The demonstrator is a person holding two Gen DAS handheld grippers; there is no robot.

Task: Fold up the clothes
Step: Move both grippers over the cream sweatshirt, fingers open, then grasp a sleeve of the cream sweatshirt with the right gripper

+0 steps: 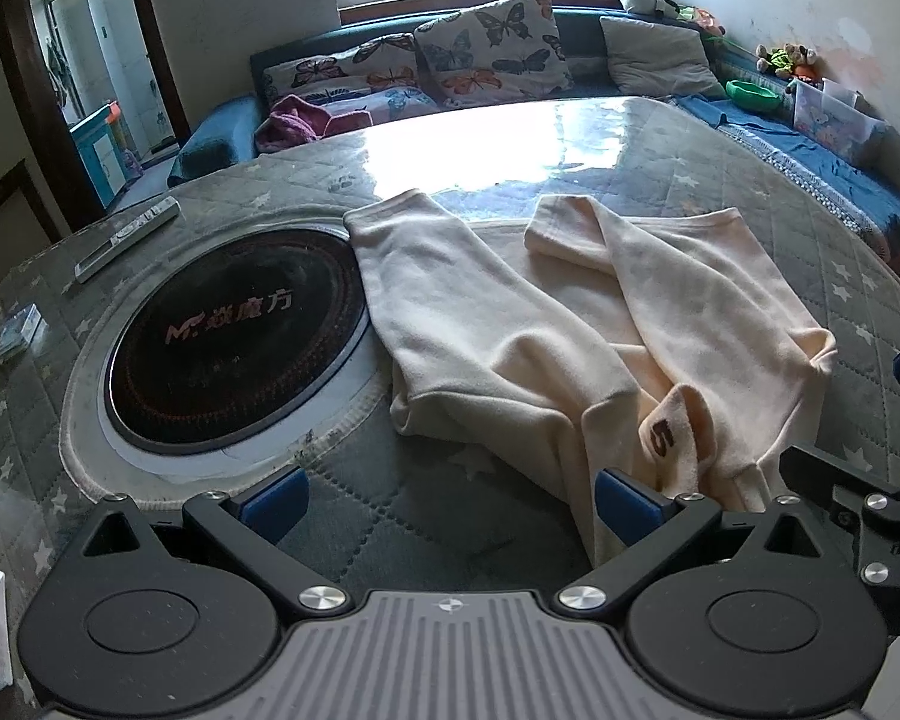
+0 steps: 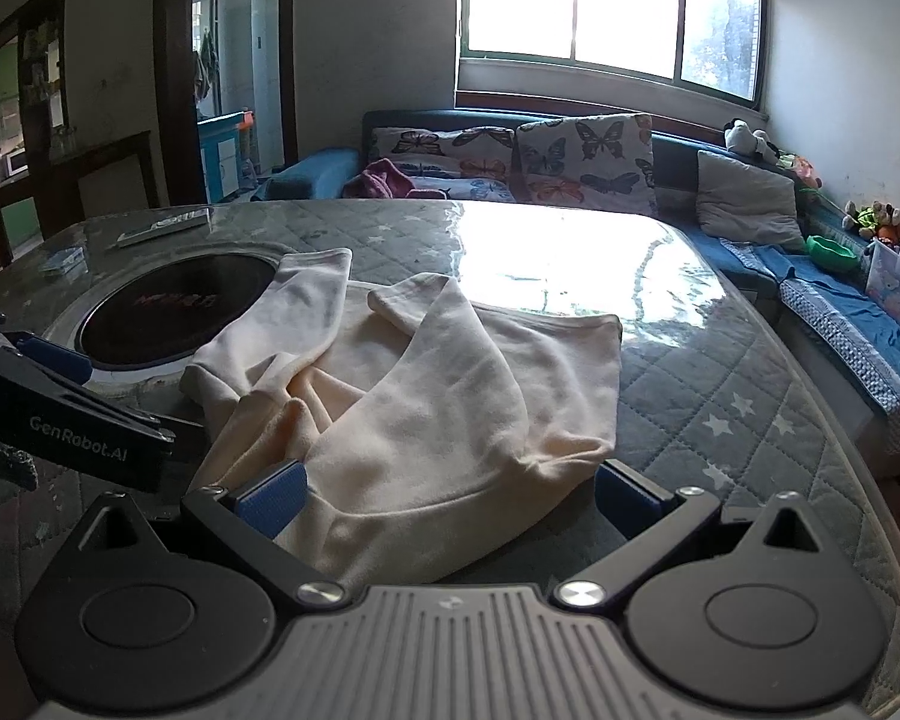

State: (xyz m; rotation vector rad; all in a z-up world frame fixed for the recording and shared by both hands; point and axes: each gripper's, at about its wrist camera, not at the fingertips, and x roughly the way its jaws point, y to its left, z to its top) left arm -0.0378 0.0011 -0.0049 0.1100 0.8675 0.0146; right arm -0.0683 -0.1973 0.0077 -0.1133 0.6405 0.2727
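Observation:
A cream sweatshirt (image 1: 510, 336) lies rumpled on the quilted table cover (image 1: 390, 516), both sleeves folded across its body and its neck label with a "5" (image 1: 666, 438) turned up. My left gripper (image 1: 450, 501) is open at the garment's near left edge, its right finger beside the cloth. My right gripper (image 2: 450, 495) is open with the sweatshirt (image 2: 426, 396) lying between its blue pads (image 2: 273, 498), not clamped. The left gripper's body also shows in the right wrist view (image 2: 72, 420).
A round black cooktop (image 1: 234, 336) is set in the table left of the garment. A remote (image 1: 129, 237) and a small box (image 1: 18, 330) lie at the far left. A sofa with butterfly cushions (image 1: 486, 54) stands behind the table; a window glares on the tabletop.

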